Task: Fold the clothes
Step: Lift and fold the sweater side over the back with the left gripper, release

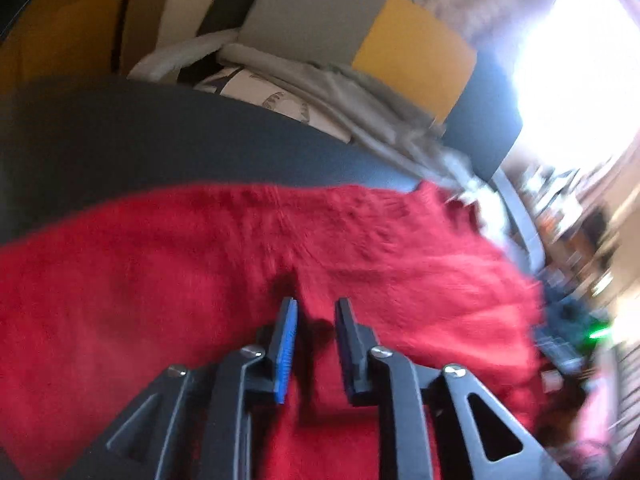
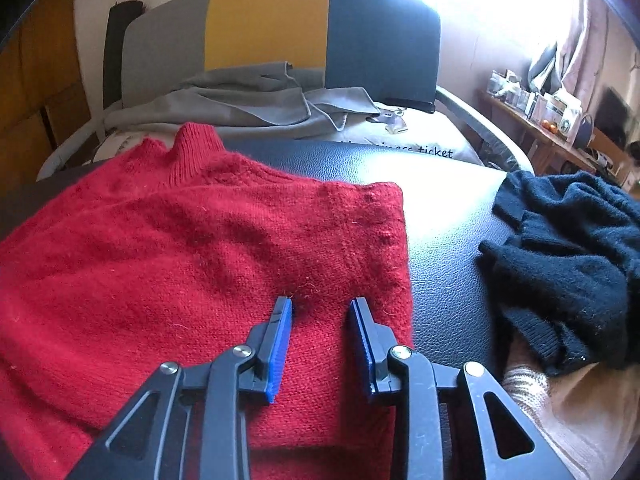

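The left tool (image 1: pixel 316 306) sat nearest the lens in its own view, its 2 blue-padded fingers apart with a gap between them and nothing pinched, tips low over the red sweater (image 1: pixel 240 280). That view was blurred by motion, so whether the tips touched the knit could not be told. The sweater lay spread over a black leather-like tabletop (image 1: pixel 160 140), which showed bare beyond the garment's far edge.

In the right wrist view the right tool (image 2: pixel 322 306) likewise stood apart and empty, its fingertips just over or on the red sweater (image 2: pixel 180 260) near the garment's right edge. The sweater lay flat, its ribbed collar (image 2: pixel 196 140) raised at the far left, its right side ending in a straight folded edge. To the right of that edge the black tabletop (image 2: pixel 448 240) was bare and glossy. Further right, well apart from the red knit, a black knitted garment (image 2: pixel 568 264) lay bunched in a heap at the tabletop's edge.

Behind the tabletop stood a chair (image 2: pixel 264 20) with a back in grey, yellow and dark blue panels, a grey garment (image 2: pixel 248 100) draped across its seat, and a pale printed cushion (image 2: pixel 420 140) beside it. At the far right a cluttered shelf (image 2: pixel 552 120) ran along the wall.
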Demonstrator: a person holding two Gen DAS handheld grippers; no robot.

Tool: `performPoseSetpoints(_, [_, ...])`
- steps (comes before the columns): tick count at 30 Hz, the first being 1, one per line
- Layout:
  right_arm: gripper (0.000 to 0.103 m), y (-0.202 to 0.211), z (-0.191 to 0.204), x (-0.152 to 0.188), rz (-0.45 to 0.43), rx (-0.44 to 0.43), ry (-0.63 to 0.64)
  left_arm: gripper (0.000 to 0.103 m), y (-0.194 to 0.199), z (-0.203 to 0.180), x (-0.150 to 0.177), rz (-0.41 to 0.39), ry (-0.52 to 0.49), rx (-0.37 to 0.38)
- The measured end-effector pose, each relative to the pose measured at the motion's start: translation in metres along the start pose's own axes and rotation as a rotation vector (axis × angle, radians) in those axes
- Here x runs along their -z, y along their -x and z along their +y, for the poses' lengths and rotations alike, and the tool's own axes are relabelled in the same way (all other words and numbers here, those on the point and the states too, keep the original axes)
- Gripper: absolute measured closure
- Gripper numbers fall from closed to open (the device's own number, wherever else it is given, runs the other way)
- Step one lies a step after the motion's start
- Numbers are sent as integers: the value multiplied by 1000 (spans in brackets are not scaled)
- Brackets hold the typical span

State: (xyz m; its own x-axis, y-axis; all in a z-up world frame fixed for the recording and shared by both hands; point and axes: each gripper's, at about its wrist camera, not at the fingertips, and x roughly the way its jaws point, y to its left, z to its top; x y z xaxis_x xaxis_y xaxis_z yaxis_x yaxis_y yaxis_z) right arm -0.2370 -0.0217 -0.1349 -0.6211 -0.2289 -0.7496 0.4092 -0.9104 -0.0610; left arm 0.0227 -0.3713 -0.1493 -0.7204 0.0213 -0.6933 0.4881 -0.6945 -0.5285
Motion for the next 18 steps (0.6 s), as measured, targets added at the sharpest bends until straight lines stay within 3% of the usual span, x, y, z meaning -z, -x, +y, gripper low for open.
performPoseSetpoints(3, [71,0,-1,1,-2,-3,-4,81,51,49,33,-91,205,21])
performPoseSetpoints(10, [71,0,-1,1,-4,-13,-14,78,169,174,111,-273,548,-141])
performPoseSetpoints(14, [71,1,-1,1,-4,-12,-17,69,204,213,138,-345,729,-125])
performPoseSetpoints(18, [70,1,0,1,-5,-3,-11,68,202,221,135,-377,803,-100])
